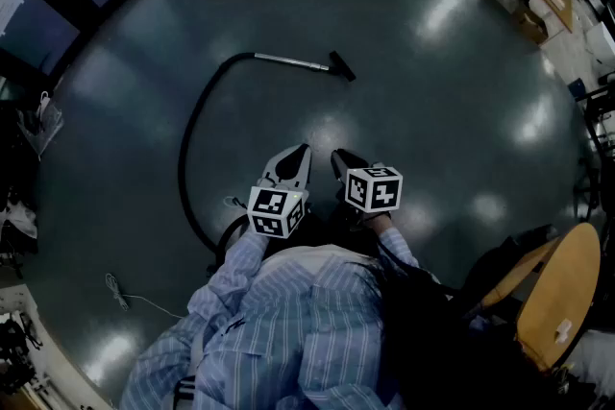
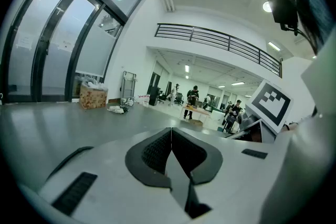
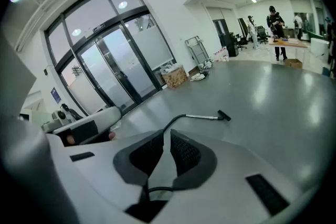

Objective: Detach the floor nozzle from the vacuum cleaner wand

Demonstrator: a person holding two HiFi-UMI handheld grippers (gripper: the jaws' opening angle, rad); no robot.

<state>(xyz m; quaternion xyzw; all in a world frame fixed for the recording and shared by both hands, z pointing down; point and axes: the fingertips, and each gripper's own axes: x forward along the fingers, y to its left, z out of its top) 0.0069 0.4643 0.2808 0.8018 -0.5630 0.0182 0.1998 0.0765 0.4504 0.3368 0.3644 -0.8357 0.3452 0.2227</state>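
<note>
Item: floor nozzle [image 1: 342,65], small and black, lying on the floor [image 1: 432,110], fitted to the metal wand [image 1: 291,62]. Probably light, rigid plastic on a push-fit joint. Suggested holds: nozzle neck and the smooth, likely slippery wand. Attached: black flexible hose [image 1: 189,144]. Tools: left tool [image 1: 304,149] and right tool [image 1: 338,156], both clenched and empty, well short of the item.
</note>
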